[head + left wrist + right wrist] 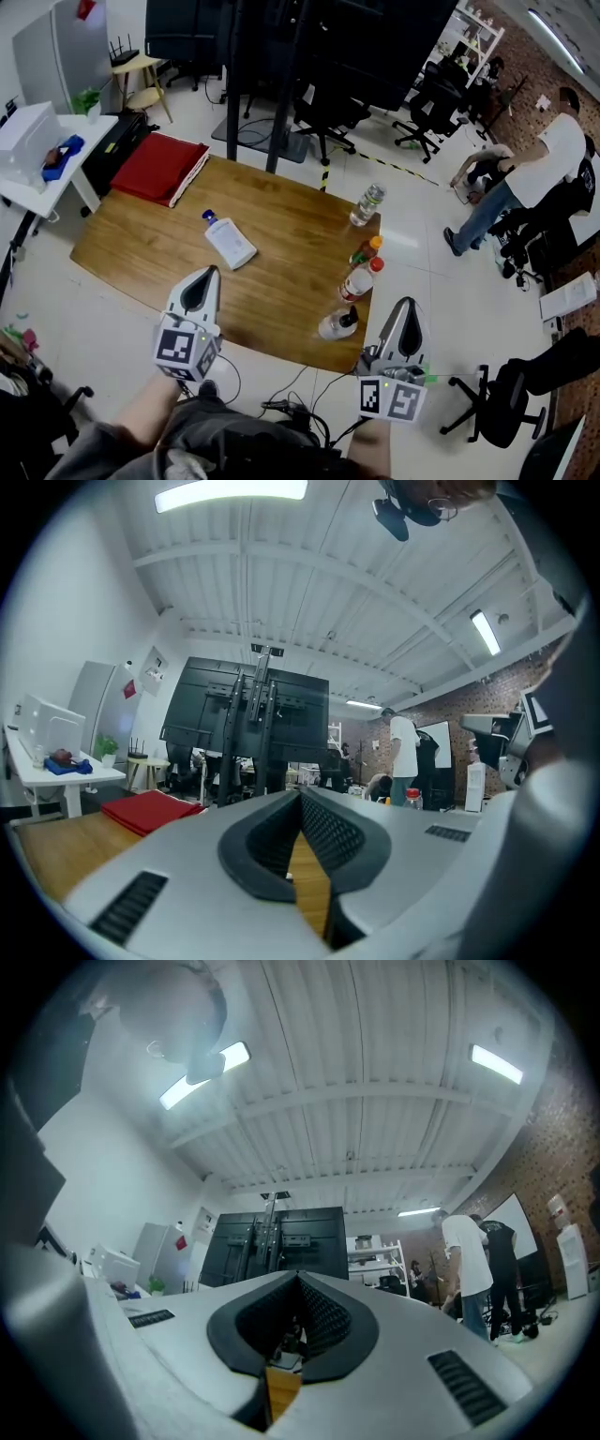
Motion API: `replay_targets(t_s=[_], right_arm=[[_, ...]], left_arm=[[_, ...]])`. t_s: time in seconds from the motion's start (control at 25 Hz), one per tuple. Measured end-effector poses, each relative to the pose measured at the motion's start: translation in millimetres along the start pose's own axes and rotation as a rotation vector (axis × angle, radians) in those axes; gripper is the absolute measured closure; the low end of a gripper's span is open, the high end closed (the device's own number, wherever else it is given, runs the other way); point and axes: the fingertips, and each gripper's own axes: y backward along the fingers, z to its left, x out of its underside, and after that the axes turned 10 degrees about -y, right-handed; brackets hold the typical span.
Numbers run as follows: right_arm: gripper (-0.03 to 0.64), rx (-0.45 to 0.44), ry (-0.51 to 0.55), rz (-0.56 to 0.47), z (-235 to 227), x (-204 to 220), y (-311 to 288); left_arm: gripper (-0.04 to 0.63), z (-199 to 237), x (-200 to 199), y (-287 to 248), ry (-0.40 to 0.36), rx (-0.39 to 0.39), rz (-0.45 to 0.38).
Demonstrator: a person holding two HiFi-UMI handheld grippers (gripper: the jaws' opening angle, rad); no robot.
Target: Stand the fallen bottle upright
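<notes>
1. The task's thing, a flat white bottle with a blue cap (pixel 230 241), lies on its side near the middle of the wooden counter (pixel 131 239). Nothing touches it, so it has not yet been stood up.
2. The left hand-held gripper (pixel 210 273) hangs over the near edge of the counter, on the near side of the fallen bottle and clearly apart from it. In the left gripper view its jaws (pixel 302 795) are pressed together at the tips with nothing between them. Only a sliver of wood shows through the slit.
3. The right hand-held gripper (pixel 405 304) sits off the near right corner of the counter, well apart from the fallen bottle. Its jaws (pixel 298 1277) are likewise closed and empty, and its view looks mostly at the ceiling.
4. Along the right edge stand a clear water bottle (pixel 368 203), an orange-capped bottle (pixel 367 251) and a red-capped bottle (pixel 360 279). Whether the squat white bottle with a dark cap (pixel 338 323) stands or lies, I cannot tell.
5. By my reading the work has barely begun. A gripper must still open, reach the white bottle, take hold, tip it onto its base and let go.
</notes>
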Motion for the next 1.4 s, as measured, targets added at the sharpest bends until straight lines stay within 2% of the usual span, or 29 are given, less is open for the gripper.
replay_targets(t_s=[0.12, 0.36, 0.52, 0.64, 0.84, 1.0, 1.2, 1.4], right_arm=[[0.611, 0.014, -0.027, -0.004, 50, 6, -4], [0.611, 0.049, 0.002, 0.007, 131, 21, -5], [0.611, 0.101, 0.012, 0.018, 162, 28, 1], [0.611, 0.108, 0.001, 0.034, 177, 31, 2], [0.611, 0.116, 0.009, 0.050, 175, 38, 0], [0.611, 0.124, -0.026, 0.056, 164, 52, -6], [0.611, 0.049, -0.110, 0.079, 161, 62, -17], [0.611, -0.008, -0.128, 0.097, 147, 61, -19]], left_arm=[[0.568, 46, 3, 9, -0.012, 0.020, -0.004], [0.568, 125, 19, 23, -0.010, 0.057, 0.011], [0.568, 149, 34, 31, -0.059, 0.115, 0.035], [0.568, 160, 33, 30, -0.050, 0.130, 0.026], [0.568, 166, 54, 26, -0.004, 0.118, 0.068], [0.568, 159, 58, 23, -0.014, 0.129, 0.080], [0.568, 153, 49, 11, 0.015, 0.081, 0.098], [0.568, 130, 29, 0, -0.015, 0.064, 0.078]])
